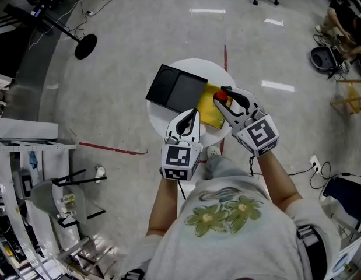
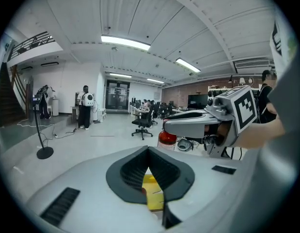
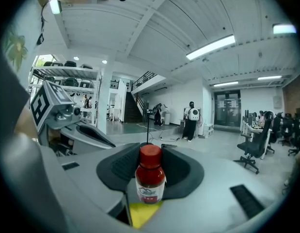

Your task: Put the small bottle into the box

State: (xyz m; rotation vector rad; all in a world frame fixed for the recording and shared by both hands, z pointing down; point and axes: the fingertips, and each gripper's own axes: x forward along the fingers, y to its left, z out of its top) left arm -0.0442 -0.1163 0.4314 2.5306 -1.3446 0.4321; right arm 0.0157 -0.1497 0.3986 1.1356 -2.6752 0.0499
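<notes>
The small bottle [image 3: 150, 177] (red cap, white label) is held upright between the jaws of the right gripper [image 1: 221, 97], which are clenched on its sides. In the head view it is seen above a yellow sheet [image 1: 209, 111] on the round white table [image 1: 158, 114], just right of the black box [image 1: 175, 89]. The box is laid flat on the far left part of the table and is touched by the sheet's edge. The left gripper [image 1: 190, 118] is held over the near edge of the table, beside the right one. Its jaws are pressed together at the tips with nothing grasped, and the yellow sheet is seen below them.
</notes>
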